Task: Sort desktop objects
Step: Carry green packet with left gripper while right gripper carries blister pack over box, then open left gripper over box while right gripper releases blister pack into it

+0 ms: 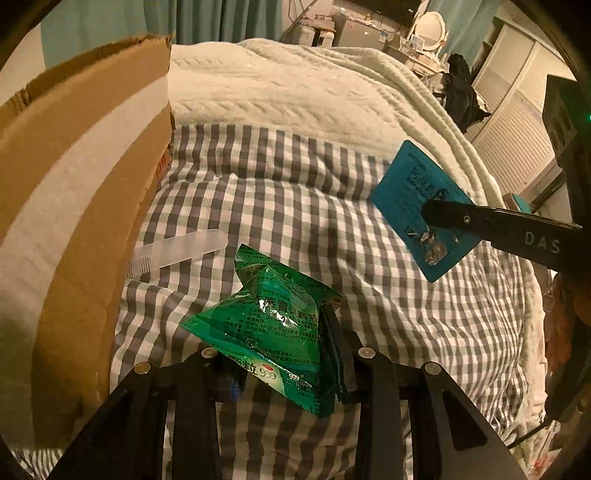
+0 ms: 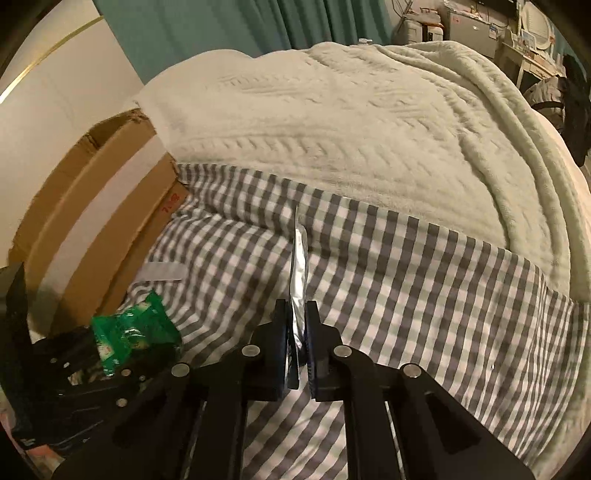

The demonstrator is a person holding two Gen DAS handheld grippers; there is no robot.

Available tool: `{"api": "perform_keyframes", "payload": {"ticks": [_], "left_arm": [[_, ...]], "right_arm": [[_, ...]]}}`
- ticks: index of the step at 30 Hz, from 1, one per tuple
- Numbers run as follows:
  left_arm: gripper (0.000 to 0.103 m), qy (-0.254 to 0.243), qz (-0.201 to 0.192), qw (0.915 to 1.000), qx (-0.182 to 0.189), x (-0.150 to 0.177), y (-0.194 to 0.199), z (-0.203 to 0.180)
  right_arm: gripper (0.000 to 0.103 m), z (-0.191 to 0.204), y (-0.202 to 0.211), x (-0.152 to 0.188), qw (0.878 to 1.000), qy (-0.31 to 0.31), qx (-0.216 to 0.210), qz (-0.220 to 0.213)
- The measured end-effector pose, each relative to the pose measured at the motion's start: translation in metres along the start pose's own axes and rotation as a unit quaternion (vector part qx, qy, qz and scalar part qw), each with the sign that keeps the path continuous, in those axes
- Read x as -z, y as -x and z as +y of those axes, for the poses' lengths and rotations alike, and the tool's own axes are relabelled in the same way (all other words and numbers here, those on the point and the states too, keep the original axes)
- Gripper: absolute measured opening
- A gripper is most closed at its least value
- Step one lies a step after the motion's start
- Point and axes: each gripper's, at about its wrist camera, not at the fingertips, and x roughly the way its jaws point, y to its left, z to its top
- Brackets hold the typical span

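Note:
My left gripper (image 1: 280, 347) is shut on green medicine sachets (image 1: 273, 325) and holds them above the checked sheet (image 1: 295, 206); the sachets also show at the left of the right wrist view (image 2: 133, 332). My right gripper (image 2: 296, 325) is shut on a blue pill blister card (image 1: 417, 206), seen edge-on with its silver foil side in the right wrist view (image 2: 298, 273). The right gripper (image 1: 436, 218) holds the card in the air at the right. A translucent comb (image 1: 177, 251) lies on the sheet beside the cardboard box (image 1: 81, 192).
The open cardboard box (image 2: 96, 221) stands at the left on the bed. A cream blanket (image 1: 303, 96) covers the far half of the bed. Furniture and a mirror (image 1: 428, 29) stand beyond the bed.

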Motion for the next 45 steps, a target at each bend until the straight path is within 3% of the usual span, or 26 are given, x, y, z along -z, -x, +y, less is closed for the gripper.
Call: {"api": "perform_keyframes", "payload": {"ticks": [10,18,24,29,36,45], "left_arm": [[0.035,0.002,-0.052,0.9986,0.004,0.001,0.041,-0.005],[0.035,0.019,-0.12,0.9926,0.005,-0.006,0.096,0.008],[0.035,0.052,-0.189,0.9806,0.002,-0.023,0.155,0.042],[0.035,0.077,-0.208,0.9747,-0.031,-0.017,0.187,0.081],[0.035,0.113,-0.211,0.9682,-0.072,-0.005,0.186,0.136],[0.037,0.155,-0.197,0.9634,-0.096,-0.026,0.165,0.178]], "right_arm": [[0.008,0.035,0.049,0.016,1.0,0.021,-0.009,-0.022],[0.008,0.065,0.101,0.023,0.997,0.008,-0.039,-0.062],[0.008,0.101,0.142,0.016,0.992,0.013,-0.059,-0.11],[0.008,0.139,0.163,0.006,0.986,0.021,-0.08,-0.142],[0.008,0.197,0.143,-0.011,0.983,0.056,-0.115,-0.129],[0.008,0.234,0.087,-0.045,0.981,0.076,-0.15,-0.095]]}}
